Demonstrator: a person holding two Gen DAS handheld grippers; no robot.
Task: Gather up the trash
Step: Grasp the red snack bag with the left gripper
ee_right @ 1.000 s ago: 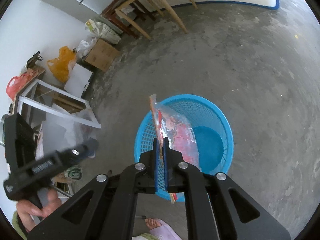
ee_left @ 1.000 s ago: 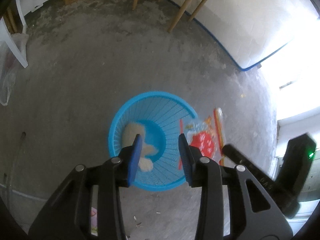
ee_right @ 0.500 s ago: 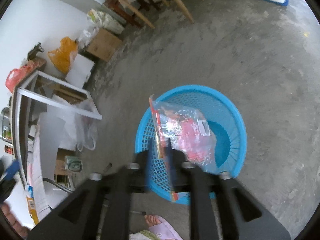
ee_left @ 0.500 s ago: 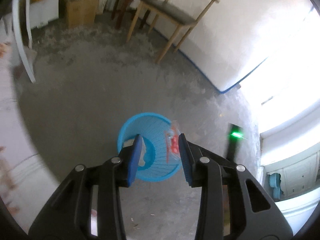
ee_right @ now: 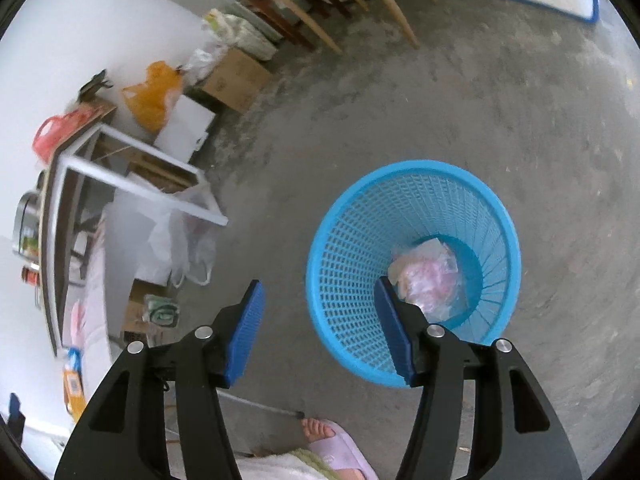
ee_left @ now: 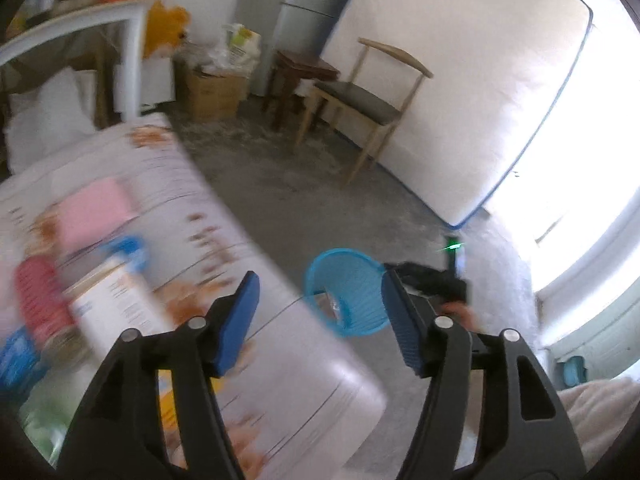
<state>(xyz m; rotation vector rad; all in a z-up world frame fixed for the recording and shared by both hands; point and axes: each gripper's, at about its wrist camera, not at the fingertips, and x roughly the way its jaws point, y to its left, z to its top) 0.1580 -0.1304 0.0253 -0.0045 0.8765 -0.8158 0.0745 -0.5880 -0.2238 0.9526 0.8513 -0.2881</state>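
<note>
Crumpled clear-and-pink plastic snack bag (ee_right: pixel 430 276) lies at the bottom of the blue plastic mesh basket (ee_right: pixel 360 248) on the floor, right gripper (ee_right: pixel 320 328) and left gripper (ee_left: pixel 318 316) both opening wide, nothing between them.

One blue mesh basket (ee_right: pixel 416 256) stands on the floor, with one clear plastic wrapper (ee_right: pixel 430 276) inside. One wooden chair (ee_left: pixel 362 96), one dark stool (ee_left: pixel 298 80), one cardboard box (ee_right: pixel 236 80), one orange bag (ee_right: pixel 154 94). One foot in a pink slipper (ee_right: pixel 336 444).

Daylit fisheye views, blown-out window (ee_left: pixel 592 184) glare, motion-blurred table (ee_left: pixel 280 360).
</note>
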